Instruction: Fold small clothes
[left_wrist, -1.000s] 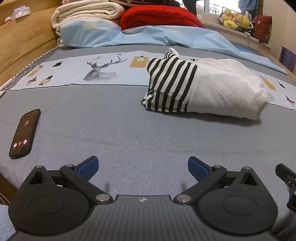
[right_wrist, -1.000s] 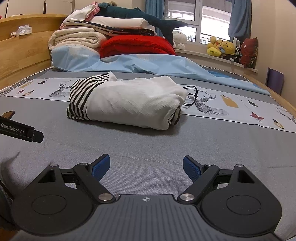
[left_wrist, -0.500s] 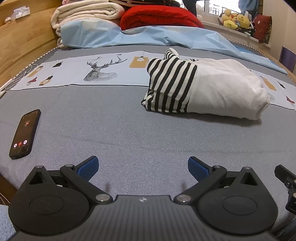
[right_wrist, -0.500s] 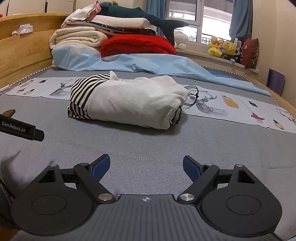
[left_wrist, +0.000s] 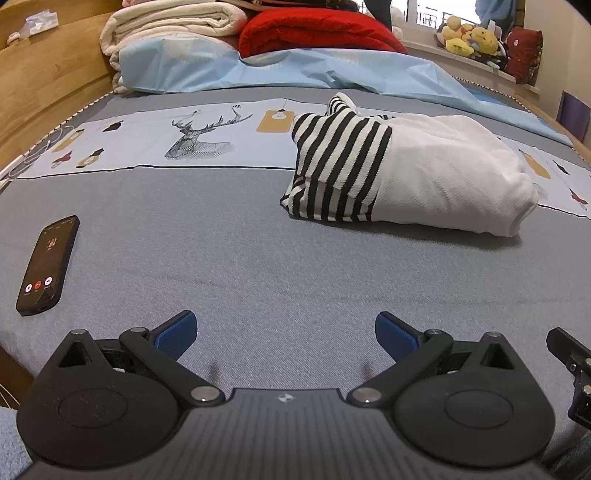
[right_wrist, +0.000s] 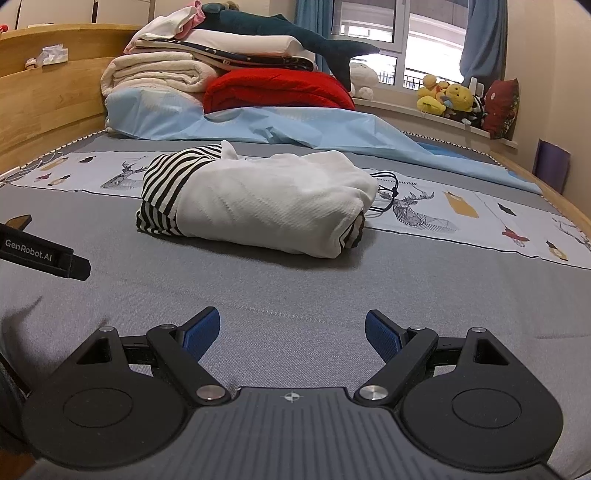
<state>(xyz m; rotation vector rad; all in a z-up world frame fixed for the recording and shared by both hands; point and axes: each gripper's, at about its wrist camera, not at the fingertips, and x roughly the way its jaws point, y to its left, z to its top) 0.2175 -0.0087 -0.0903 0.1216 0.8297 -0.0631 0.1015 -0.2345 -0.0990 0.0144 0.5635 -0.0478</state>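
Note:
A folded white garment with a black-and-white striped end (left_wrist: 406, 173) (right_wrist: 258, 201) lies as a compact bundle on the grey bed cover. My left gripper (left_wrist: 286, 332) stands open near the bed's front edge, well short of the bundle, with only bedding between its blue pads. My right gripper (right_wrist: 291, 330) is open too, also short of the bundle and holding nothing. In the right wrist view, part of the left gripper's body (right_wrist: 40, 254) pokes in from the left.
A black phone (left_wrist: 48, 266) with a lit screen lies at the bed's left front. Stacked blankets, a red quilt (right_wrist: 277, 90) and a light blue sheet (right_wrist: 280, 125) fill the far end. A thin black cord (right_wrist: 386, 192) lies beside the bundle. Wooden headboard (left_wrist: 44, 77) on the left.

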